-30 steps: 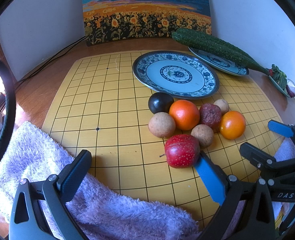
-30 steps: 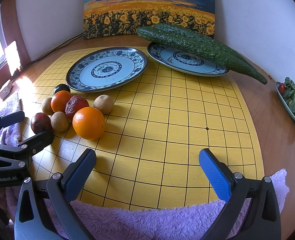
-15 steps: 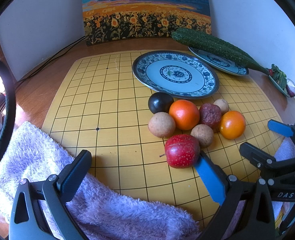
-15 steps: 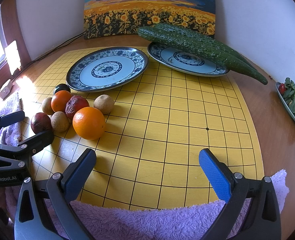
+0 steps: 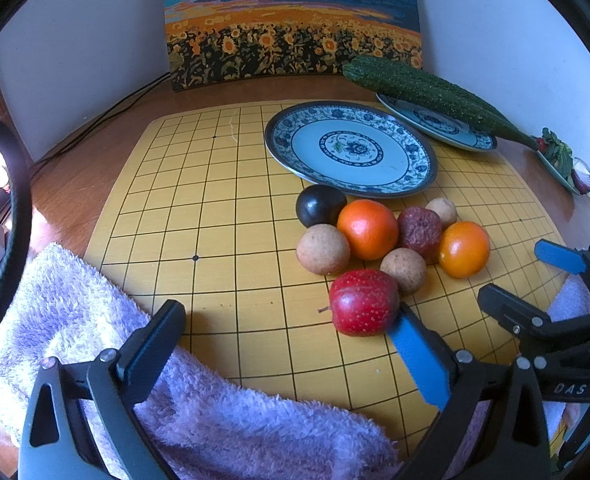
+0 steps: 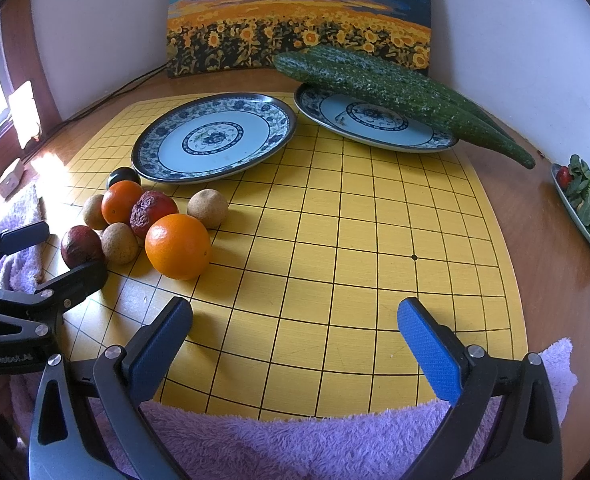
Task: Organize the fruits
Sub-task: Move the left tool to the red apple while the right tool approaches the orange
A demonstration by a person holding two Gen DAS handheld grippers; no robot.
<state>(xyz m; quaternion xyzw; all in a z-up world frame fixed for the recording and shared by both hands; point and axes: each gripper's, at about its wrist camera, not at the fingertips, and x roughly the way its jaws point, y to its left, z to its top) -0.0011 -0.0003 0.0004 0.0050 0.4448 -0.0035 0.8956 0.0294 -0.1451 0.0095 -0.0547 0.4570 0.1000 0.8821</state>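
Observation:
Several fruits cluster on a yellow grid board: a red apple, two oranges, a dark plum, a wrinkled red fruit and brown round fruits. An empty blue-patterned plate lies just behind them. My left gripper is open, its blue pad beside the apple. My right gripper is open over bare board, right of the near orange. Each gripper shows in the other's view.
A second plate at the back right carries long green gourds. A sunflower painting leans on the wall. Purple towels lie along the board's near edge. A small dish of greens sits at the far right.

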